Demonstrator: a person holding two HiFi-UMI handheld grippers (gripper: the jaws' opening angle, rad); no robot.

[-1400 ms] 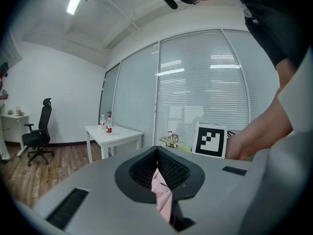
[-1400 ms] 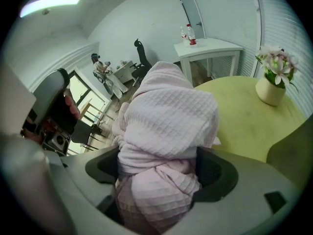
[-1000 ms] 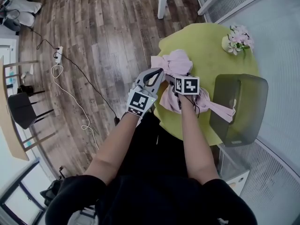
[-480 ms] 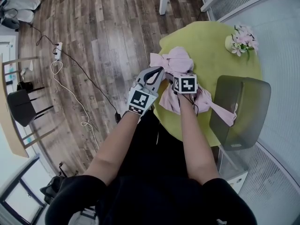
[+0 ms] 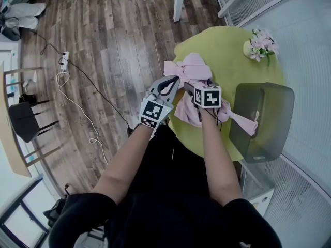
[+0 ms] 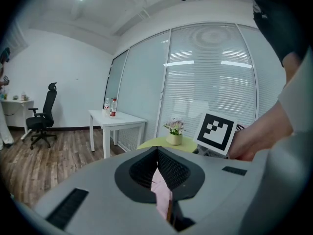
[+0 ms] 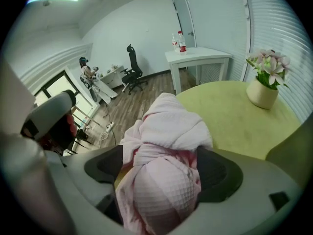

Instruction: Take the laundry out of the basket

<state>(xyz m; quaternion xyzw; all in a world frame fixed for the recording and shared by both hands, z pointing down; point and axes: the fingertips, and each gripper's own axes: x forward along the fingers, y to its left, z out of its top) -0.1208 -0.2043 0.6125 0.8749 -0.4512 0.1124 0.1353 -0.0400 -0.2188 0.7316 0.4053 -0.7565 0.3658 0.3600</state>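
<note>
Laundry [image 5: 192,68], pink and waffle-woven: lies bunched on the near left part of the round green tabletop [image 5: 230,48], almost wholly out of the basket [image 5: 261,118]. Sends one narrow strip rightward as far as the basket's left rim. Overhangs the tabletop's near edge a little with its lower folds.

Gripped in two places. At the heap's left end, pinched by the left gripper [image 5: 175,80]: jaws nearly closed, with only a thin fold of pink cloth showing in the slit between them in the left gripper view. Near the middle of the heap, clamped by the right gripper [image 5: 189,88]: jaws spread wide round a thick knotted wad of the fabric that fills the whole gap in the right gripper view.

Basket: grey-green and soft-sided, at the tabletop's right edge, mouth toward the heap.

Elsewhere: flower pot [image 5: 260,43] with pale pink blooms near the tabletop's far right edge, well apart from the cloth. White table [image 6: 116,120] and black office chair [image 6: 41,117] farther back, on the wooden floor [image 5: 114,40].
</note>
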